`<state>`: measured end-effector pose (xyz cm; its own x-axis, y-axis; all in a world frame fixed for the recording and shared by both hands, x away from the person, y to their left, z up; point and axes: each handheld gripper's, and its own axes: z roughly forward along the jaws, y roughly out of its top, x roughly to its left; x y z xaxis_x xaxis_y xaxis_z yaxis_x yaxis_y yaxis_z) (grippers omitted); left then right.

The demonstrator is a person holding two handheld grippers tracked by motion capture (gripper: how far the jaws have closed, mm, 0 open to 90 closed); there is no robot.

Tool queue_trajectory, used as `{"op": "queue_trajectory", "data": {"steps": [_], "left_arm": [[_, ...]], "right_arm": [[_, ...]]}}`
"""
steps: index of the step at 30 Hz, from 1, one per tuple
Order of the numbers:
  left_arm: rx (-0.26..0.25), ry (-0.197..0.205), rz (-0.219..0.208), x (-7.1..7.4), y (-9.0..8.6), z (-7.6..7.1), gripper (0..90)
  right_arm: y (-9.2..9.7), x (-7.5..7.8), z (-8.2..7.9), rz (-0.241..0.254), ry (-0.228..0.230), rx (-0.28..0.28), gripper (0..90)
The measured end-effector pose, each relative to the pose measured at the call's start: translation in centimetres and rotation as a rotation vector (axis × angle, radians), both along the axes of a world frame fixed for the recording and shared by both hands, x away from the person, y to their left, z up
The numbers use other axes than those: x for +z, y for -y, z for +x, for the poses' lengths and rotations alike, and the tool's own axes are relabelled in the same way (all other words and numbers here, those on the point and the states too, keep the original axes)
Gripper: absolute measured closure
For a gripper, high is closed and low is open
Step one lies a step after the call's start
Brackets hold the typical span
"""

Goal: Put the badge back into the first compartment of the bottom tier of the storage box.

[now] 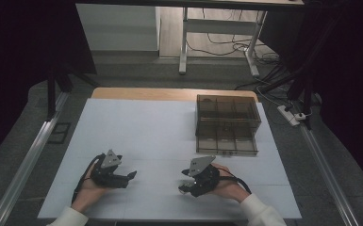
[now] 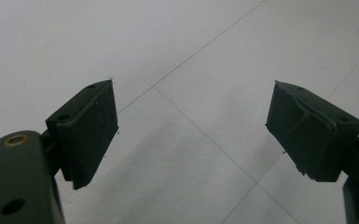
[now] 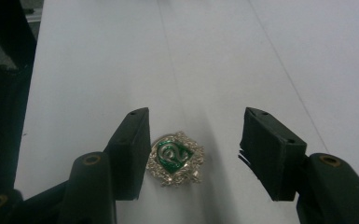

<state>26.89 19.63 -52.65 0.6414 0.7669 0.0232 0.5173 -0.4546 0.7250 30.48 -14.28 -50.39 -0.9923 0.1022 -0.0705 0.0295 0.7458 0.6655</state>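
Note:
A small silver brooch with a green centre (image 3: 175,158) lies flat on the white table (image 1: 160,136). It sits between the jaws of my right gripper (image 3: 196,115), close against the left jaw and well apart from the right one. That gripper is open, and in the high view my right gripper (image 1: 185,181) rests low at the front right and points left. My left gripper (image 1: 131,175) lies at the front left, pointing right. Its jaws stand wide in the left gripper view, where the left gripper (image 2: 192,86) has only bare table between them.
A brown see-through organiser box (image 1: 226,125) with several compartments stands at the back right of the table. The table's wooden far edge (image 1: 169,93) shows behind the white top. Metal rails (image 1: 33,150) run along both sides.

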Motion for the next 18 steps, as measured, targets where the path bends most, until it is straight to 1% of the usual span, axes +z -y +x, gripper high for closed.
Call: {"op": "queue_trajectory", "data": {"steps": [5,8,11,15,18], "left_arm": [[0.002,-0.001,-0.003,-0.01,-0.02,-0.11,16.5],[0.0,0.0,-0.001,-0.02,0.01,-0.1,16.5],[0.0,0.0,-0.001,-0.01,0.02,-0.11,16.5],[0.0,-0.002,-0.002,-0.05,-0.06,-0.1,16.5],[0.0,-0.004,-0.001,-0.07,-0.06,-0.11,16.5]], "right_arm": [[-0.09,-0.23,-0.1,-0.001,-0.013,-0.003,41.7],[-0.35,-0.51,-0.3,-0.018,-0.015,0.014,41.1],[-0.57,-0.65,-0.39,-0.035,-0.005,0.03,40.7],[-0.72,-0.78,-0.41,-0.037,-0.018,0.03,40.6],[-0.87,-0.98,-0.48,-0.054,-0.022,0.029,40.1]]}}
